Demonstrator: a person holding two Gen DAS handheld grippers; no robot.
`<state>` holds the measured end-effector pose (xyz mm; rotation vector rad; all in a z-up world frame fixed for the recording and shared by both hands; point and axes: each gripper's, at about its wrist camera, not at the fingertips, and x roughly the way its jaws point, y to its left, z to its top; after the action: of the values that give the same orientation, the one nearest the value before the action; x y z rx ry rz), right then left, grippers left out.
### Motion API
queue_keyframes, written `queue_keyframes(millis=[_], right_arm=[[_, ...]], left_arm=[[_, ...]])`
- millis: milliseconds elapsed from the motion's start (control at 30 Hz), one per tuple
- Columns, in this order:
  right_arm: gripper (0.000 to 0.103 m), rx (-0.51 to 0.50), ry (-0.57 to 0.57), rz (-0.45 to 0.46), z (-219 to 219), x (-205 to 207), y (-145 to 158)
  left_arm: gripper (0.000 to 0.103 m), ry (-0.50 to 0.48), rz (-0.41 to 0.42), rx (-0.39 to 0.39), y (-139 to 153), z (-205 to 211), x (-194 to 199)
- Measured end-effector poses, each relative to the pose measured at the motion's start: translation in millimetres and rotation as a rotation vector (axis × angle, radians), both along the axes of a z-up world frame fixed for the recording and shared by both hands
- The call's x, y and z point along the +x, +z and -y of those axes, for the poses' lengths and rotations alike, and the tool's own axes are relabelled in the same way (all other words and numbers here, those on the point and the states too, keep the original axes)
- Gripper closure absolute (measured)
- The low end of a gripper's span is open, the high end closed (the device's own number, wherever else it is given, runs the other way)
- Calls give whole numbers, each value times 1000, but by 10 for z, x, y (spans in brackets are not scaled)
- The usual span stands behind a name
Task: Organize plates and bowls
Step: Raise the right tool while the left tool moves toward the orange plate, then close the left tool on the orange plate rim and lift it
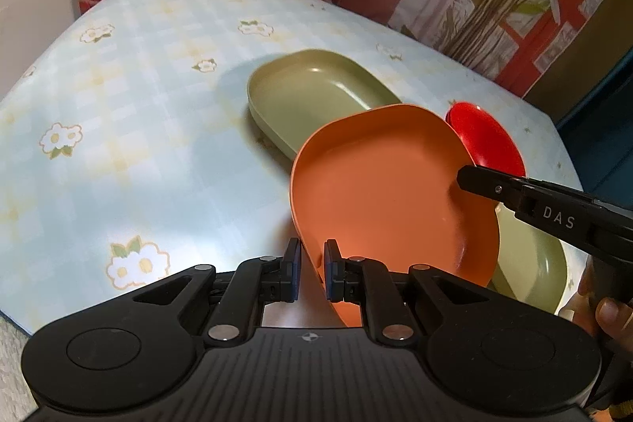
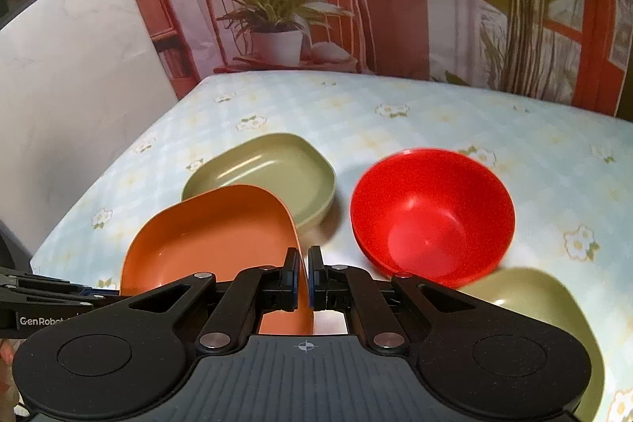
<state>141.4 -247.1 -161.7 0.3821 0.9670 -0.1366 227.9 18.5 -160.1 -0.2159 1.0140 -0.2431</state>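
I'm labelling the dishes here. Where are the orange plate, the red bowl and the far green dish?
orange plate (image 1: 379, 184), left wrist view, inner floor.
red bowl (image 2: 431, 220), right wrist view, inside wall.
far green dish (image 2: 269, 173), right wrist view, inner floor.

Flowered tablecloth (image 2: 395, 113), printed plant backdrop (image 2: 285, 10), white wall panel (image 2: 71, 74)

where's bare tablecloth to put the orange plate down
Free: the wide tablecloth left of the green dish, and the far strip behind the red bowl. Crowded: the near right, where the orange plate, red bowl and a second green dish bunch together.
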Motion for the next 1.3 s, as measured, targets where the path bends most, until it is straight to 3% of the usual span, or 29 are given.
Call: queue_keyframes(millis=[333, 667, 1000, 1300], right_arm=[[98, -30, 8, 20, 55, 273, 116], [98, -102, 102, 49, 169, 875, 177], [98, -110, 153, 71, 258, 1284, -20], [97, -86, 187, 16, 305, 1394, -300]], left_arm=[[90, 2, 30, -34, 132, -36, 191], [89, 49, 65, -49, 230, -90, 564], [89, 70, 45, -2, 152, -66, 810], [87, 50, 2, 34, -12, 41, 907]])
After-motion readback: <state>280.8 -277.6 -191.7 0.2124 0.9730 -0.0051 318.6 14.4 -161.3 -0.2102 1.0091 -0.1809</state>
